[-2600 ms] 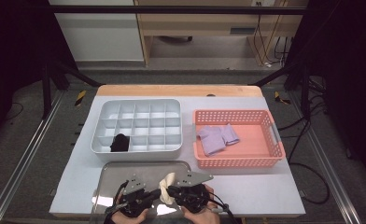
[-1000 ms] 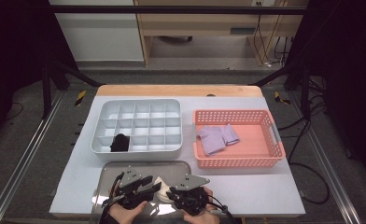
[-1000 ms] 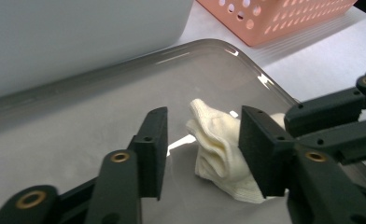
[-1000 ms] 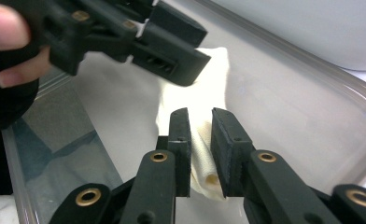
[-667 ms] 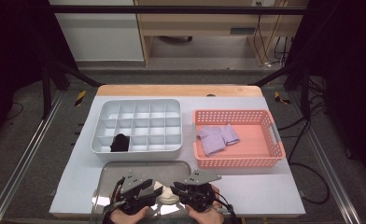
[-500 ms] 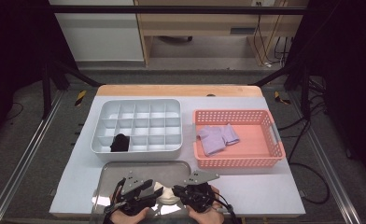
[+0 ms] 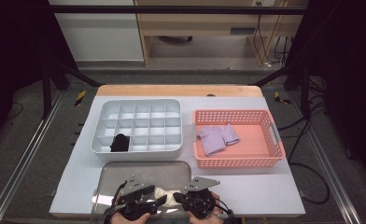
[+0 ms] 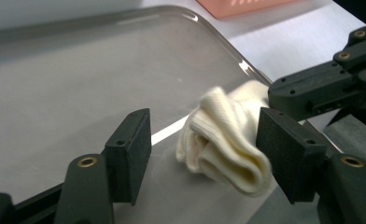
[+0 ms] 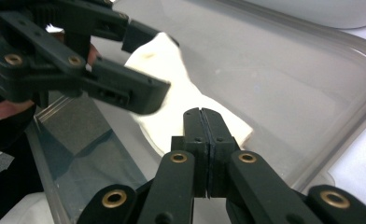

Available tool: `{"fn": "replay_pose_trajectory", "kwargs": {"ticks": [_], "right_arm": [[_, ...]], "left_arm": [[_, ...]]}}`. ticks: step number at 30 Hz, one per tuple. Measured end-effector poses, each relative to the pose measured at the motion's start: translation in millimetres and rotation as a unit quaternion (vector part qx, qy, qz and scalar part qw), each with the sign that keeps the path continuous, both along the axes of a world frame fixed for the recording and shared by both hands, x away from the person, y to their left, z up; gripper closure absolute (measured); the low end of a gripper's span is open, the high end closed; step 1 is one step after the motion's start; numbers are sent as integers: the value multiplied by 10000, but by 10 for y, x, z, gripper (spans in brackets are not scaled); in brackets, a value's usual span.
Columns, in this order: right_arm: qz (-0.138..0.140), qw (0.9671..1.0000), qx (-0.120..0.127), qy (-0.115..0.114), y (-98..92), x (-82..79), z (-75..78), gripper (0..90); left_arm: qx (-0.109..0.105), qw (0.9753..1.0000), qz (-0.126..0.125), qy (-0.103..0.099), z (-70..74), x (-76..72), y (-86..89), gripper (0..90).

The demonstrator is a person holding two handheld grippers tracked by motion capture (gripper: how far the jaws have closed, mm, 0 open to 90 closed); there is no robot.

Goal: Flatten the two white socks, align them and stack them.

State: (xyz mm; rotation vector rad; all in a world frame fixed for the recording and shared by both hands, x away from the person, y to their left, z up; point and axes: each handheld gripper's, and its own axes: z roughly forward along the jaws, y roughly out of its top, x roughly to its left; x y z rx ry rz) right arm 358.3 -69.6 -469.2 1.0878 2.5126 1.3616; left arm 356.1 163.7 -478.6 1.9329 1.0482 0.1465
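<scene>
Lying folded, cream ribbed sock point(image 8: 228, 140), on metal tray point(image 8: 69, 88)

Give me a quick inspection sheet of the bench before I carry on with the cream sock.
Surface: pale table top, wooden strip along the far edge.
Job's things: cream sock, bunched, lying on the metal tray.
Clutter: divided grey organiser with a dark item in one near compartment; pink basket holding lilac cloth.
Grippers: left gripper open, jaws either side of the sock; right gripper jaws together at the sock's other end, grip on fabric unclear.
Cables: black leads on the floor at right.
Surroundings: dark frame bars, wooden furniture behind.
</scene>
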Motion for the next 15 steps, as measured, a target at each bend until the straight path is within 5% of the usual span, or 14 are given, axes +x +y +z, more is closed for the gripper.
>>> {"fn": "replay_pose_trajectory", "kwargs": {"ticks": [10, 15], "right_arm": [[-13, 10000, -22, 33, -24, -21, -2, 900], [-13, 10000, 1, 31, -35, -1, -6, 900]], "left_arm": [[-89, 9990, -405, 192, -33, -57, -84, 482], [-316, 9979, -432, 355, 1, -34, -66, 640]]}}
